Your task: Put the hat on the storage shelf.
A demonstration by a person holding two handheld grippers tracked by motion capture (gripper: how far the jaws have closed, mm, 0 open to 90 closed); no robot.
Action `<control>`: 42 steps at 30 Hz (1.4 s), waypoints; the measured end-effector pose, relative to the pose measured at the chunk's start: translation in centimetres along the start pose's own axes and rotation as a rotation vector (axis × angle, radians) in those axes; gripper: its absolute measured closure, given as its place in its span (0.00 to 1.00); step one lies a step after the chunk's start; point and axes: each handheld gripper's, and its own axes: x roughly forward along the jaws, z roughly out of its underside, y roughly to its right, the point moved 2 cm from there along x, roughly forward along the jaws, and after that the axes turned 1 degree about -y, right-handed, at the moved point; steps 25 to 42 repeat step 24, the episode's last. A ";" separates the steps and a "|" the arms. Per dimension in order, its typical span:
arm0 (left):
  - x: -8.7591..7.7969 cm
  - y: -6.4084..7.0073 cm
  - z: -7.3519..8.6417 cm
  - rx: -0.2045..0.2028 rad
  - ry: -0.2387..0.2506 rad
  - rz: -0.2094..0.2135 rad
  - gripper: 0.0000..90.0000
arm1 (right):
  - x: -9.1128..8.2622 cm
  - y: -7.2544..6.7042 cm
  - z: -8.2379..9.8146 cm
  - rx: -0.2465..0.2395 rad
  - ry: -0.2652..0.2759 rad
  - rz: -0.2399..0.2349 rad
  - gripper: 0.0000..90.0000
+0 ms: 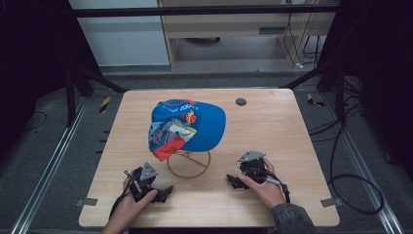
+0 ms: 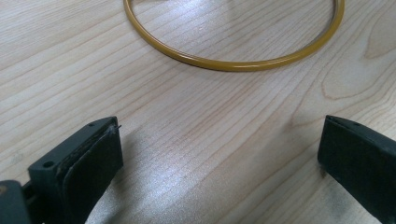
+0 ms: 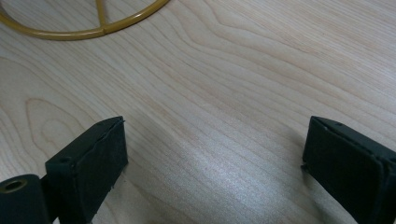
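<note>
A blue cap (image 1: 190, 126) with printed patches and a red-edged brim rests on a gold wire stand whose ring base (image 1: 189, 165) lies on the wooden table (image 1: 272, 126). My left gripper (image 1: 164, 191) lies low at the front left, just left of the ring, jaws wide apart with nothing between them. My right gripper (image 1: 233, 181) sits at the front right, also open and holding nothing. The left gripper view has the ring base (image 2: 233, 63) ahead of the gripper (image 2: 219, 158). In the right gripper view the ring (image 3: 84, 29) curves at top left, beyond the gripper (image 3: 215, 158).
A small dark round disc (image 1: 240, 102) sits near the table's far edge. Strips of grey tape (image 1: 86, 202) mark the front corners. Black frame legs and cables lie on the floor around the table.
</note>
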 end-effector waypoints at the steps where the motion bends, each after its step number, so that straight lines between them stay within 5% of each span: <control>1: 0.0 0.0 0.0 0.000 0.000 0.000 0.00 | 0.0 0.0 0.0 -0.002 0.001 0.005 0.07; 42: 0.0 0.0 0.0 -0.001 0.000 0.000 0.00 | 0.0 -0.3 0.5 0.028 0.027 0.038 0.04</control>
